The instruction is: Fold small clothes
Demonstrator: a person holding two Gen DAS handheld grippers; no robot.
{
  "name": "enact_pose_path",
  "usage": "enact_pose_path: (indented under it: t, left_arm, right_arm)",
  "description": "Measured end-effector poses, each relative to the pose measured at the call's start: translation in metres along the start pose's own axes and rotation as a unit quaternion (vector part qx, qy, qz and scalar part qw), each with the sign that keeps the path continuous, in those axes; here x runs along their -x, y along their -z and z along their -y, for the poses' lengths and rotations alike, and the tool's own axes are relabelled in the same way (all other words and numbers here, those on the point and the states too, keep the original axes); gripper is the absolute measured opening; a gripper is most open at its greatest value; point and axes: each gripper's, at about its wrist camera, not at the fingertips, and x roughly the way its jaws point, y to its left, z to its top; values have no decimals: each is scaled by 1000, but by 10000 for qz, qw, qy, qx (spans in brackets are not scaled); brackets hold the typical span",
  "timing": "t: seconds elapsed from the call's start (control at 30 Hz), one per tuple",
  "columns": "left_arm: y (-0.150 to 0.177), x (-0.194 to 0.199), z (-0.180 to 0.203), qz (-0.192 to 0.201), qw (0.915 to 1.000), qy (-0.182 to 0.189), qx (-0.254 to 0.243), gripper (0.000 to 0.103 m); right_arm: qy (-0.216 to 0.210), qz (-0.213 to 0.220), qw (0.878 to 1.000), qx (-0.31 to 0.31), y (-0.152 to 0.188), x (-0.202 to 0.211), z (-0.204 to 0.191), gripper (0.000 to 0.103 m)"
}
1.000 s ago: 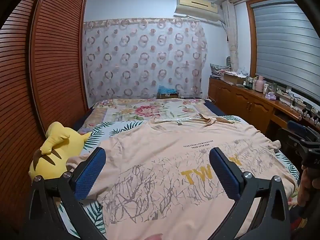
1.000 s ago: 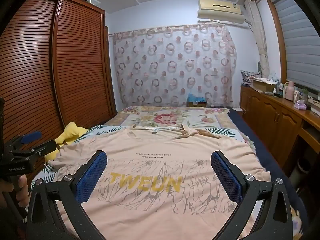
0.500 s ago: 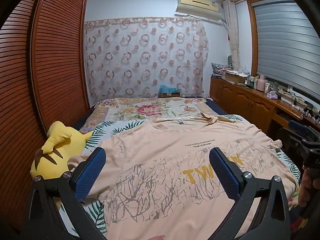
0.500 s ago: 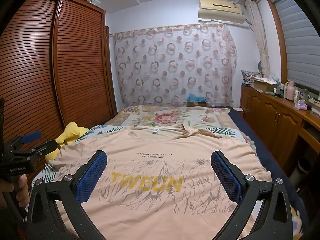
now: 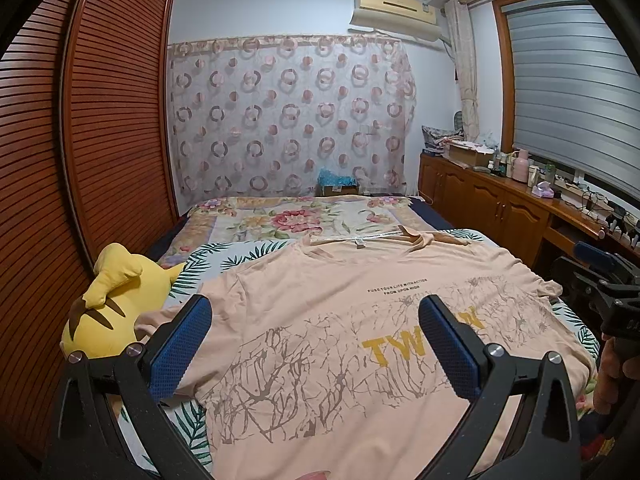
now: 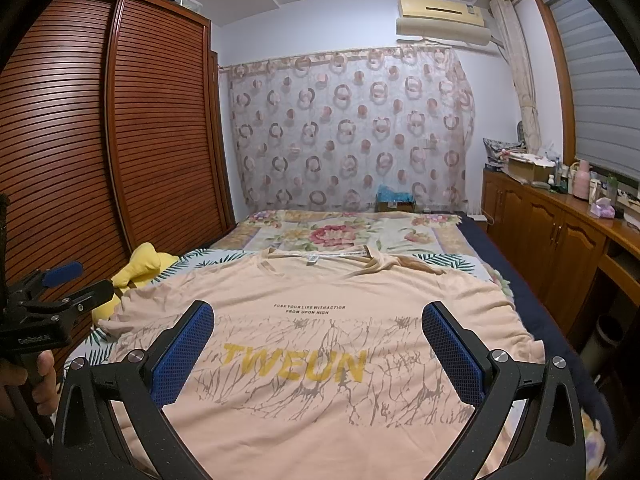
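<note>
A peach T-shirt (image 6: 320,320) lies spread flat, front up, on the bed (image 6: 448,236), its collar toward the far curtain (image 6: 352,128) and its hem toward the cameras. The yellow word "TWEUN" and a grey crackle print cross its chest, with two small lines of black text above. The shirt's right sleeve reaches the bed's right edge beside the wooden cabinets (image 6: 560,248); its left sleeve ends just beside a yellow plush toy (image 5: 108,304) that sits against the slatted wardrobe (image 5: 80,160).

The left tool (image 5: 314,344) hangs over the shirt's lower left part with its blue-padded fingers (image 5: 180,348) spread wide apart, nothing between them. The right tool (image 6: 318,348) hangs over the shirt's lower middle, likewise wide open and empty. Neither tool's pads appear to touch the fabric. Each tool also shows at the edge of the other's view, gripped by a hand (image 6: 28,384).

Compared with one second ago and half a second ago, very little differs. The shirt has the same outline and the same wrinkles at the collar and sleeves. Both tools keep the same wide spread. In the left wrist view the scene has slid down slightly, so the left tool has tipped up a touch; the right wrist view is almost unchanged.
</note>
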Motion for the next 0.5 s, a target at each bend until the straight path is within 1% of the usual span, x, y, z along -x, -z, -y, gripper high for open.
enact_pose_path:
  t: [0.5]
  left_arm:
    - [0, 1, 1, 4, 10000, -9, -9, 103]
  right_arm:
    - [-4, -7, 10000, 2, -1, 0, 0, 103]
